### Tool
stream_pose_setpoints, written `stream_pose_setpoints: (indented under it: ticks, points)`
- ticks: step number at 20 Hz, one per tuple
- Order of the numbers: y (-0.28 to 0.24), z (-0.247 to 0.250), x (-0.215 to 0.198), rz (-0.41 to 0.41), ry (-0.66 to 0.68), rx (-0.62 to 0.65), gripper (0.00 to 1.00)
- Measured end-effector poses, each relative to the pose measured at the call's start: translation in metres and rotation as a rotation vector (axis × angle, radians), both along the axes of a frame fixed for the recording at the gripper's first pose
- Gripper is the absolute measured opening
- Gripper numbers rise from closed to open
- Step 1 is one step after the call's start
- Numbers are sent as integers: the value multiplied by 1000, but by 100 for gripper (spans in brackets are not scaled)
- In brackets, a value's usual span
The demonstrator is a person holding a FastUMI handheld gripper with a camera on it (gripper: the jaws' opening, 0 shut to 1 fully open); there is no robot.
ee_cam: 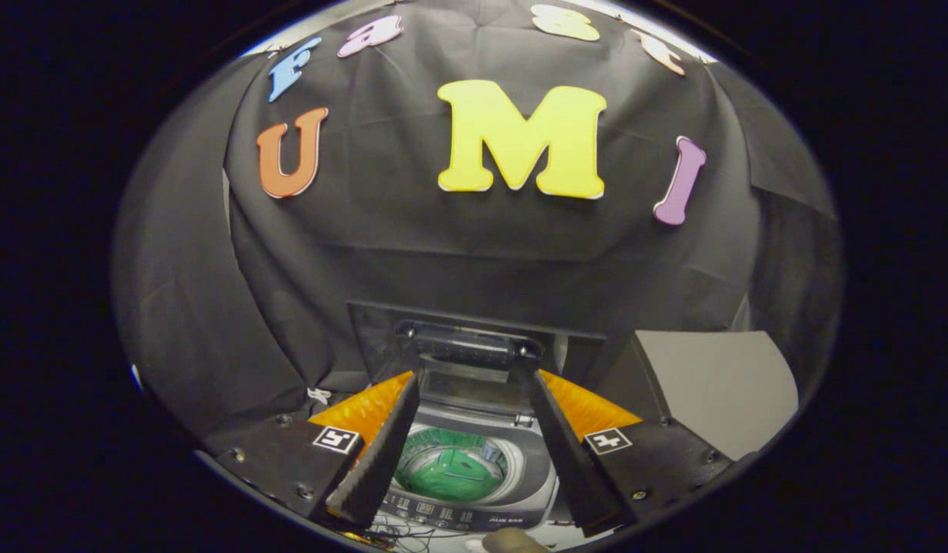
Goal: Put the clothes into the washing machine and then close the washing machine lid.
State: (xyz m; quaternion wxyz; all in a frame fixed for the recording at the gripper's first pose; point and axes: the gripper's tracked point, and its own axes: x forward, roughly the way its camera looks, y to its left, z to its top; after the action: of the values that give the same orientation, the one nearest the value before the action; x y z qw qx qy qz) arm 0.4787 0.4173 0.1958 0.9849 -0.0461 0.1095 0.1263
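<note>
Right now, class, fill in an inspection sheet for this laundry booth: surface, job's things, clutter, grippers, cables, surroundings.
Surface: orange mat under the washing machine, showing on both sides.
Job's things: small top-loading washing machine, lid raised upright at the back; green clothes lying inside the drum.
Clutter: a brownish object in front of the machine, too cut off to identify.
Grippers: hand-held gripper open above the machine, fingers spread either side of the drum opening, holding nothing.
Cables: thin dark wires by the machine's front edge.
Surroundings: black cloth wall behind; grey panel to one side.
</note>
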Motion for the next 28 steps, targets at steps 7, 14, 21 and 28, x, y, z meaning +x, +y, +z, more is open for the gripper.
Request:
stream_pose_setpoints:
  ticks: [7, 14, 21, 28]
  points:
    - [16, 64, 20, -2, -107, 28, 92]
    - [32, 106, 49, -11, -152, 58, 99]
    - [42, 99, 102, -56, -58, 80, 99]
    - [44, 61, 159, -87, 110, 104, 99]
